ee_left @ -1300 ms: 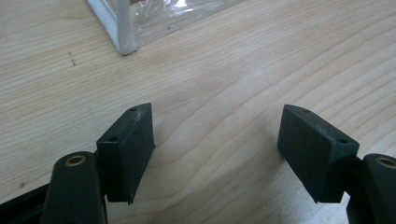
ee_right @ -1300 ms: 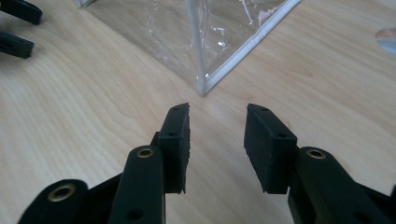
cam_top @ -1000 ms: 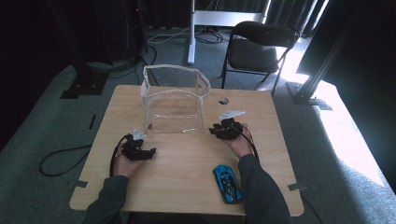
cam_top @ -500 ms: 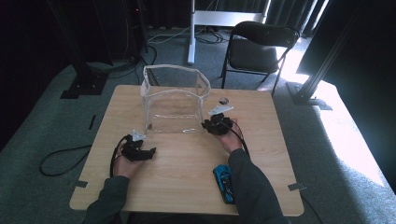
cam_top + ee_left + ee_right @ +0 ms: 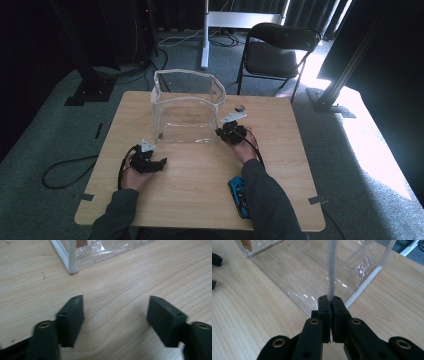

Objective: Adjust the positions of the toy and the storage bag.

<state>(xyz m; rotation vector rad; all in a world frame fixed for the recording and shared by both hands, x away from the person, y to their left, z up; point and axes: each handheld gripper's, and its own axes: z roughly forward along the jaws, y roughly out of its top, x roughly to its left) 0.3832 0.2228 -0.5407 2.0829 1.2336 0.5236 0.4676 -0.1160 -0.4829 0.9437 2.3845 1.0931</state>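
**Right claw pinches the bag's edge**

The see-through plastic bag with white edges (image 5: pixel 187 107) stands open at the far middle of the wooden tabletop (image 5: pixel 280 150). The right claw (image 5: pixel 331 305) has just squeezed shut on the bag's white rim (image 5: pixel 331 267). The left claw (image 5: pixel 115 315) is open over bare wood near the bag's front corner. A blue toy car (image 5: pixel 239 196) lies by the near edge.

Black folding chair (image 5: pixel 281 51), sunlit grey carpet (image 5: pixel 370 145)
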